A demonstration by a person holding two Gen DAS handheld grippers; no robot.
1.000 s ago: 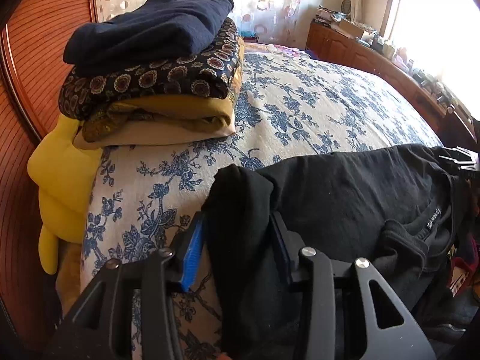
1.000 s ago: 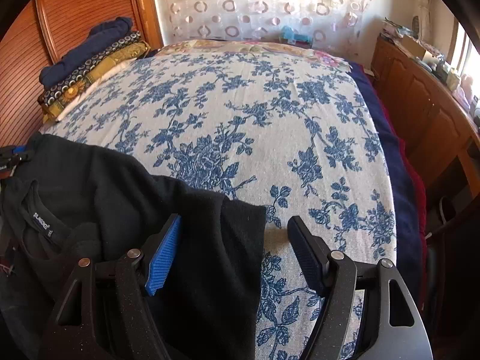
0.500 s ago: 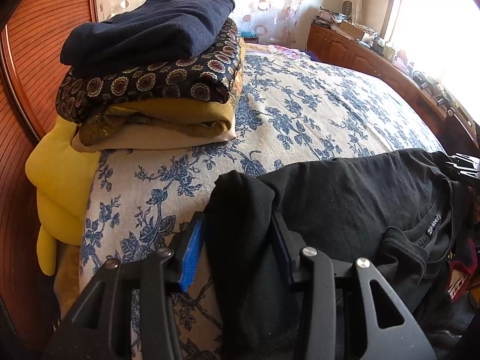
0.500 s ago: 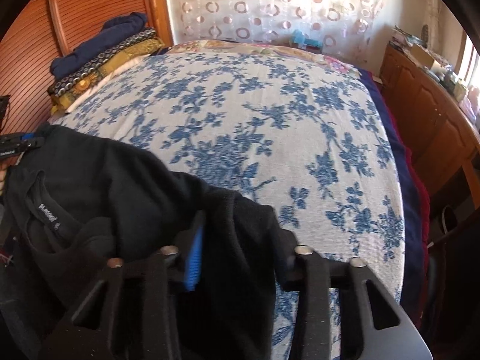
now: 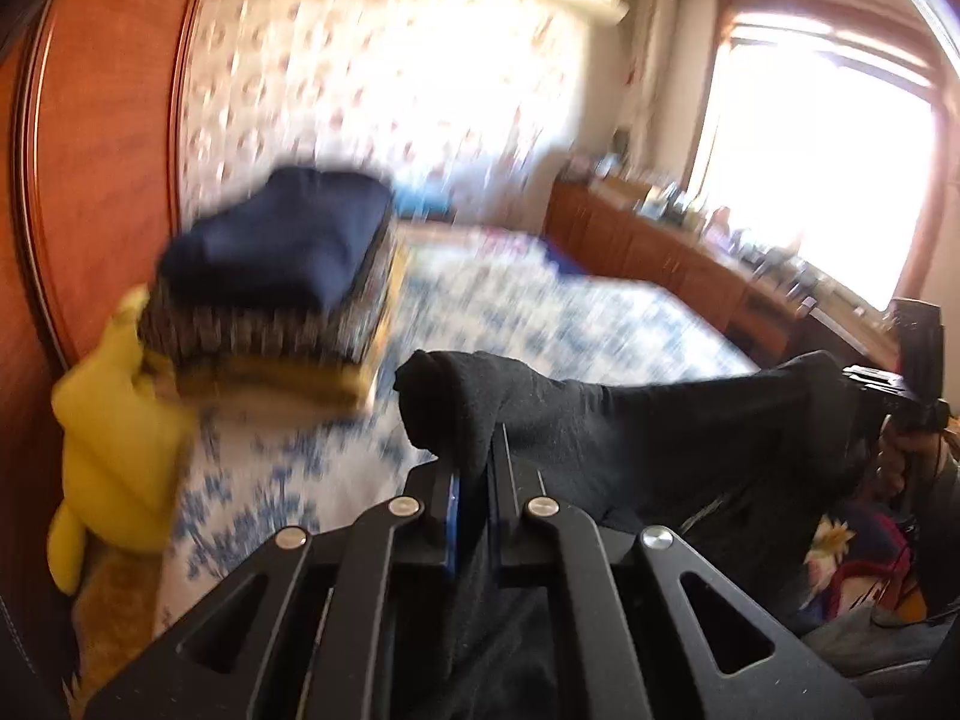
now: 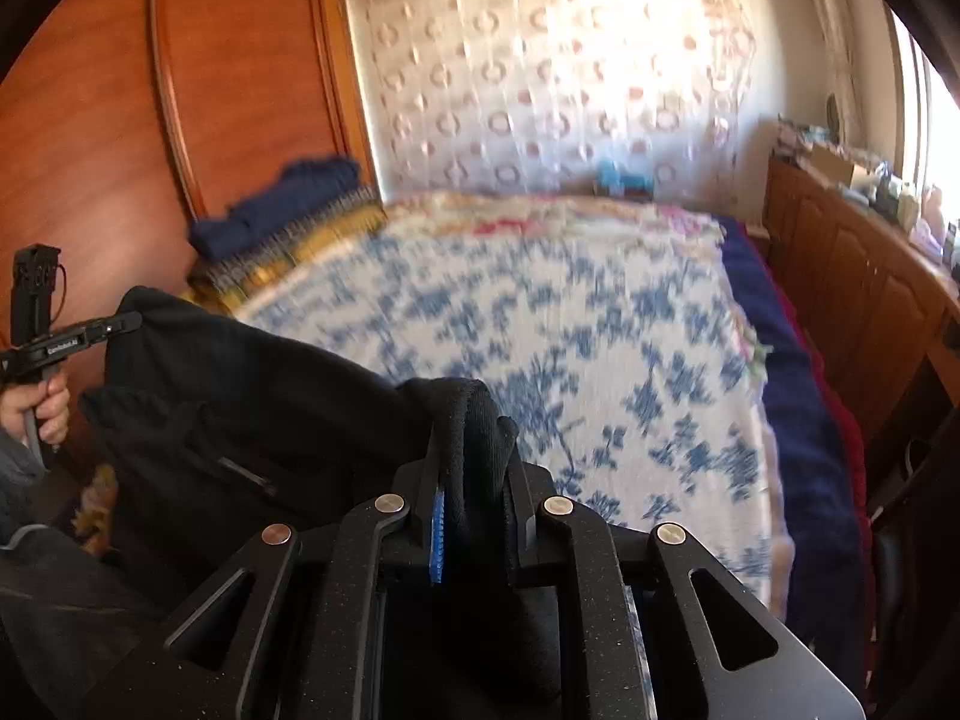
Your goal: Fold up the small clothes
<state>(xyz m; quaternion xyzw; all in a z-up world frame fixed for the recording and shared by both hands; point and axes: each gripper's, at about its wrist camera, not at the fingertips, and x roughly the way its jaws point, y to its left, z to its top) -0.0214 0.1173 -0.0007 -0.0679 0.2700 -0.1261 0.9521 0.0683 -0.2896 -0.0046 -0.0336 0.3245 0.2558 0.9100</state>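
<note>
A black garment (image 5: 648,420) hangs stretched in the air between my two grippers, above the near edge of the bed. My left gripper (image 5: 474,474) is shut on one top corner of it, with a bunch of cloth sticking out past the fingers. My right gripper (image 6: 471,468) is shut on the other top corner of the black garment (image 6: 258,396). Each gripper shows at the far side of the other's view: the right one in the left wrist view (image 5: 900,396), the left one in the right wrist view (image 6: 72,336). Both views are blurred by motion.
A bed with a blue floral cover (image 6: 570,324) lies ahead. A stack of folded clothes (image 5: 282,294) sits at its left by the wooden headboard (image 5: 102,150), with a yellow pillow (image 5: 114,438) beside it. A wooden cabinet (image 6: 858,294) runs along the right.
Both grippers have closed tight on the garment's corners and lifted it off the bed. The garment now hangs taut between them, and the cameras have tilted upward.
</note>
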